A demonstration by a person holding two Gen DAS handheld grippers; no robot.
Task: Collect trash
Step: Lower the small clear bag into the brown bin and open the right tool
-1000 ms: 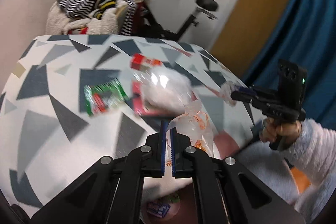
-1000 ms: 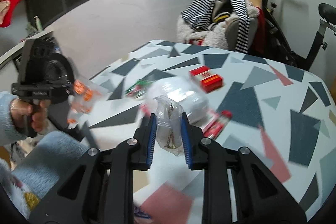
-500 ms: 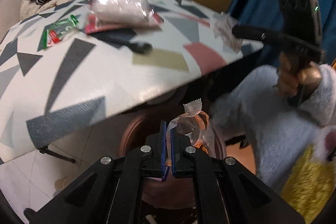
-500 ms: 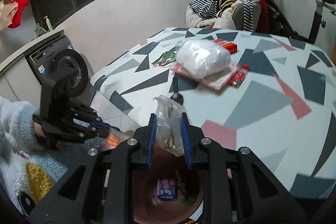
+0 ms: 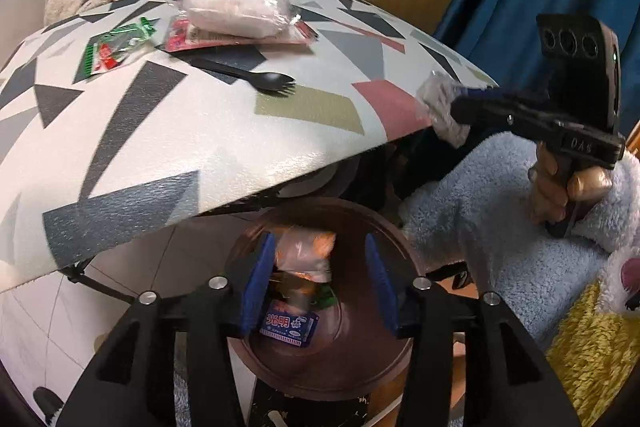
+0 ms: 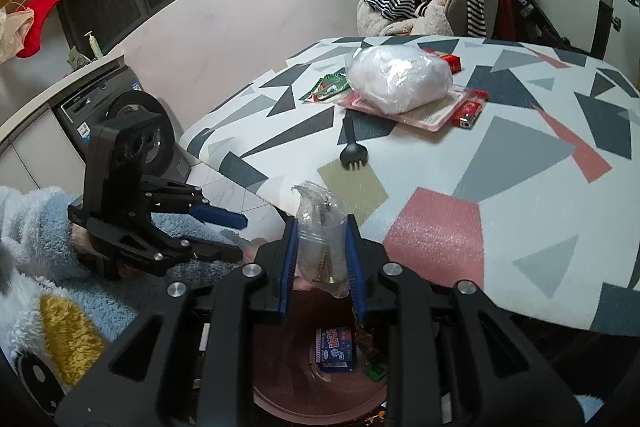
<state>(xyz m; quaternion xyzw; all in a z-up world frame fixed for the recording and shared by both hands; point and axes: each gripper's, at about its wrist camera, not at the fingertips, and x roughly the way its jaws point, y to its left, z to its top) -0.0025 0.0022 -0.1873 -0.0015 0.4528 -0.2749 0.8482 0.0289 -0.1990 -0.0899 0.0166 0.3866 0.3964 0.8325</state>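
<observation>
The left gripper (image 5: 320, 279) hangs over the brown bin (image 5: 384, 239), at 6 o'clock in its own view, with its blue pads (image 5: 256, 287) spread wide and nothing between them. An orange-printed clear wrapper (image 5: 306, 255), blurred, sits between the pads above the bin's mouth, touching neither as far as the view shows. A blue packet (image 5: 288, 325) lies in the bin.

The right gripper (image 6: 322, 263) is closed on a clear plastic bag (image 6: 322, 235), over the bin (image 6: 320, 399) beside the table's near edge. On the patterned table (image 6: 520, 187) lie a black spork (image 6: 350, 147) at 12 o'clock, a white plastic-wrapped bundle (image 6: 400, 77) on a red card, and a green wrapper (image 6: 328, 87) at 11 o'clock
</observation>
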